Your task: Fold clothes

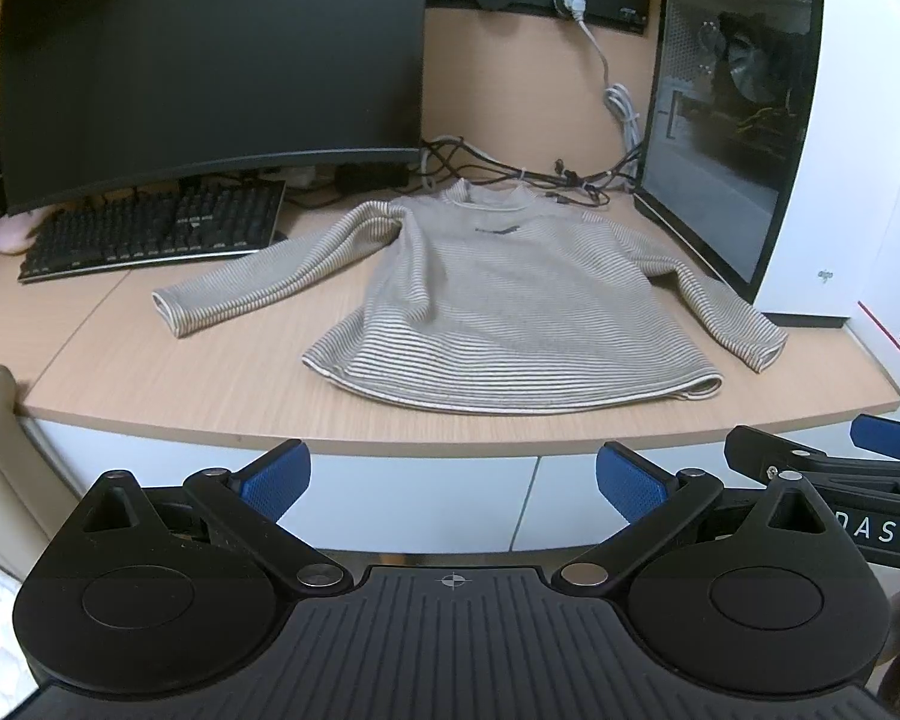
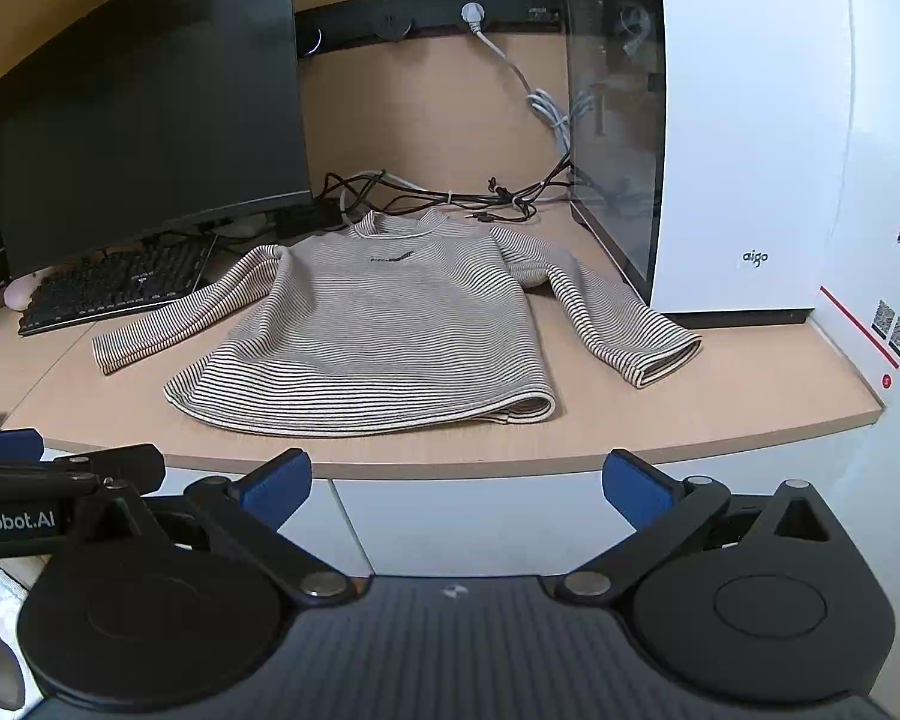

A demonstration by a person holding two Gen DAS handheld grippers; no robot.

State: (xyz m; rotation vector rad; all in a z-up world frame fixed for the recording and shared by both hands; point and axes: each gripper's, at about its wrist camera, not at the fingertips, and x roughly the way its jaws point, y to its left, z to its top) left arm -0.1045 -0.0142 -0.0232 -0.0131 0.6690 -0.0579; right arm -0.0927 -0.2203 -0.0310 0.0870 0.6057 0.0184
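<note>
My left claw (image 1: 453, 477): blue pads spread wide apart, gripping nothing, held low in the frame in front of the counter's edge.
My right claw (image 2: 456, 486): also wide apart and empty, at the bottom of its frame; its neighbour's arm pokes in from the left edge.
Counter (image 1: 150, 360): pale wood-grain top with a curved front edge, white cabinet fronts (image 1: 414, 498) below it.
Striped shirt (image 1: 486, 312): long-sleeved, lying flat in the middle of the counter, hem nearest me, collar toward the back wall. One sleeve stretches to the left, its cuff on bare wood; the other runs right and ends just beside the computer case.
Keyboard (image 1: 156, 228): black, left of the shirt, partly under the monitor's lower edge.
Monitor (image 1: 210, 60): large, dark, filling the upper left.
Computer case (image 1: 810, 132): white with a dark glass side panel, standing at the right of the frame.
Cables (image 1: 510, 171): a tangle of black and white leads behind the collar, one white lead rising to a plug in the black strip on the wall.
Back wall (image 1: 510, 72): same pale wood finish.
</note>
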